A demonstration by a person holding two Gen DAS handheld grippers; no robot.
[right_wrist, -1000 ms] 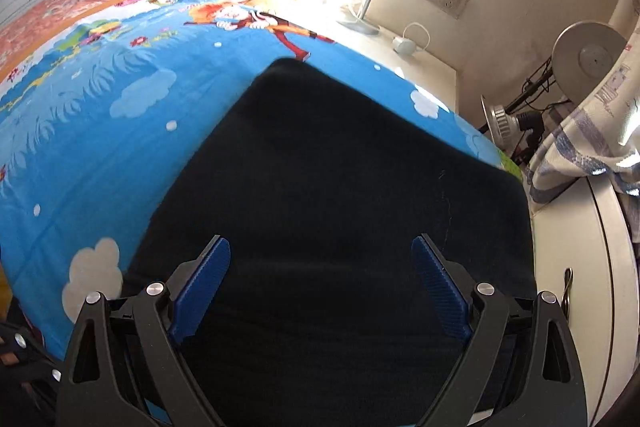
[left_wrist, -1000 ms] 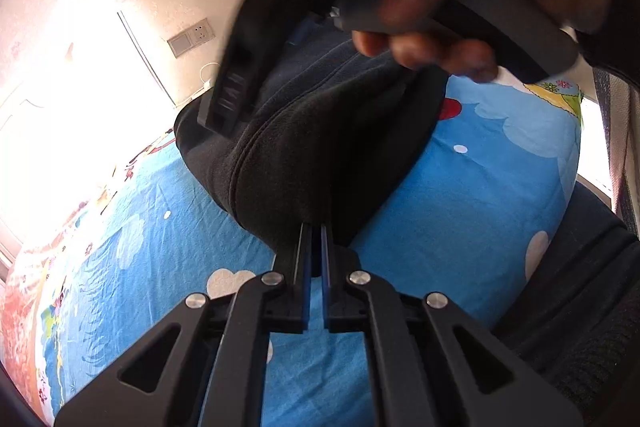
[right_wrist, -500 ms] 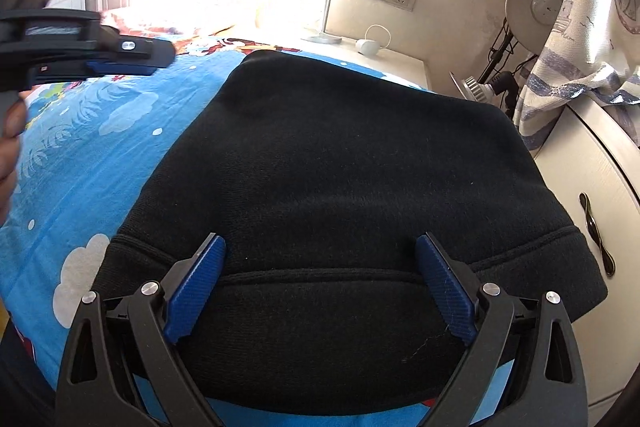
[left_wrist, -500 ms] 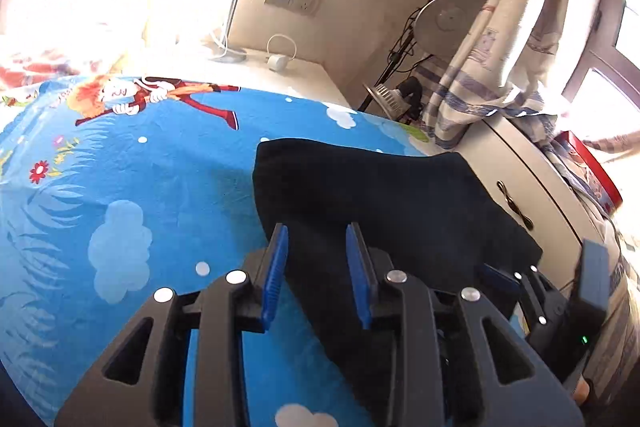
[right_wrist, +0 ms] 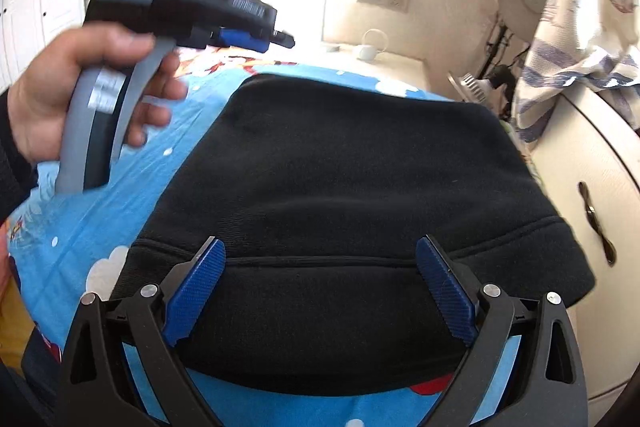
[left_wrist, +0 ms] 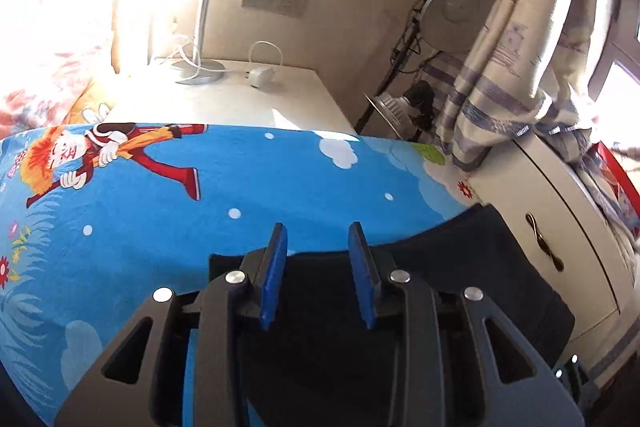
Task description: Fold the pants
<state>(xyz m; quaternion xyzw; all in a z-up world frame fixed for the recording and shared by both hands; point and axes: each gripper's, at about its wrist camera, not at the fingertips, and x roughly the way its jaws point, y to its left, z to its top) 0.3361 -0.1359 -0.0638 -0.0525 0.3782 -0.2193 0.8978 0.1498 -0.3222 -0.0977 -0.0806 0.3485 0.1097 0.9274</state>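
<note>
Across the blue cartoon bedsheet (right_wrist: 120,187) we see the black pants (right_wrist: 352,179) lying folded into a compact block, their far edge towards the white nightstand (left_wrist: 248,103) and their right side close to the cream cabinet (right_wrist: 592,163). Near us, the waistband seam runs left to right between the blue pads of our right gripper (right_wrist: 320,267), whose jaws stand wide apart above the cloth and grasp nothing. Our left gripper (left_wrist: 318,259) hangs over the far left corner of the pants (left_wrist: 460,267); its jaws have just been opening, now stand partly apart, and nothing is between them. From the right wrist view, our left hand (right_wrist: 80,87) holds that gripper raised above the sheet, left of the pants.
</note>
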